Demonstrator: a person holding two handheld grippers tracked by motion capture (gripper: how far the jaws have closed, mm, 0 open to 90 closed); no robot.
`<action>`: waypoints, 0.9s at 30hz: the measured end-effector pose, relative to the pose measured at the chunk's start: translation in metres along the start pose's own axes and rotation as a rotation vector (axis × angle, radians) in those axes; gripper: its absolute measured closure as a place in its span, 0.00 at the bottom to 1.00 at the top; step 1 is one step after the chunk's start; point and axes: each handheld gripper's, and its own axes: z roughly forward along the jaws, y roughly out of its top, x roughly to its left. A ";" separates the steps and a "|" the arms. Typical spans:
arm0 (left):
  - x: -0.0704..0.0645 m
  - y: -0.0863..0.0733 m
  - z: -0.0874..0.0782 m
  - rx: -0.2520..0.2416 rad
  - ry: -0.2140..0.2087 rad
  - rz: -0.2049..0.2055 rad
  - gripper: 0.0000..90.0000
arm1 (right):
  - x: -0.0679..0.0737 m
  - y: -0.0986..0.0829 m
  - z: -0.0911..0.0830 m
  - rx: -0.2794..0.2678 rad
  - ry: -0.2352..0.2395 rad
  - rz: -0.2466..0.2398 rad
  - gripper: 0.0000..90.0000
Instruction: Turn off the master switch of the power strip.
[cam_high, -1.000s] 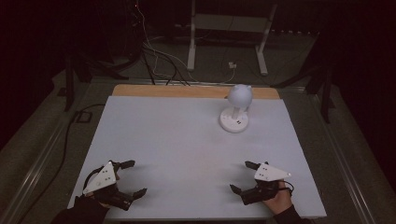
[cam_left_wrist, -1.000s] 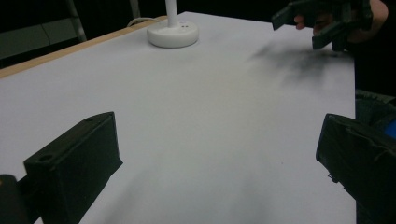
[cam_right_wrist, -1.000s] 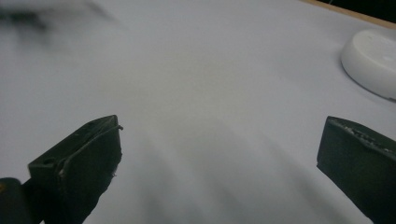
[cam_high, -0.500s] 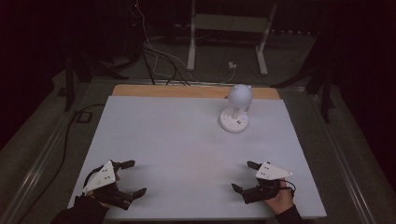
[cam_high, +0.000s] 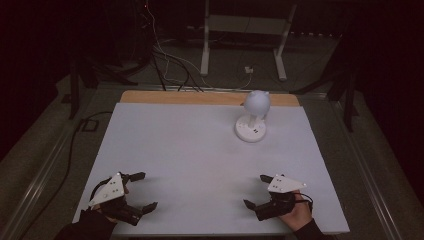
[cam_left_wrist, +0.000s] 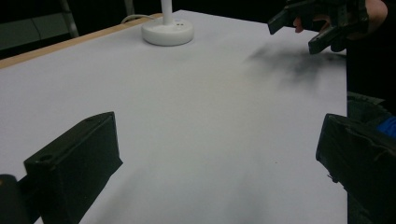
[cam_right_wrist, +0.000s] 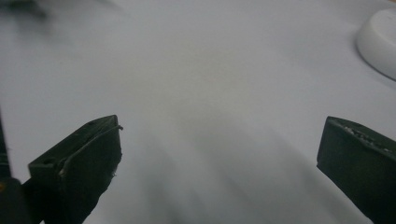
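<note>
A small white lamp (cam_high: 253, 116) with a round head and a round base (cam_left_wrist: 167, 33) stands at the far right of the white table (cam_high: 200, 155); an edge of its base (cam_right_wrist: 379, 42) appears in the right gripper view. My left gripper (cam_high: 143, 190) rests at the near left corner, open, nothing between its jaws. My right gripper (cam_high: 256, 190) sits at the near right, also open and holding nothing. In the left gripper view the right gripper (cam_left_wrist: 308, 25) appears far off above the table.
A wooden strip (cam_high: 200, 98) runs along the table's far edge. Behind it stand a white stand's legs (cam_high: 280, 50) and loose cables (cam_high: 165, 60) on the dark floor. A black cable (cam_high: 75, 145) trails down the left side.
The right gripper has shifted slightly toward the near edge. The left gripper and lamp stay where they were.
</note>
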 end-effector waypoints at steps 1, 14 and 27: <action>0.000 0.000 0.000 0.000 -0.002 0.003 0.00 | 0.000 0.000 0.000 0.000 0.000 0.000 0.00; -0.001 0.000 0.000 0.000 -0.009 0.005 0.00 | 0.008 0.029 -0.005 0.003 0.034 -0.024 0.00; -0.001 0.001 0.000 -0.002 -0.012 0.003 0.00 | -0.009 0.055 -0.012 -0.030 0.001 -0.036 0.00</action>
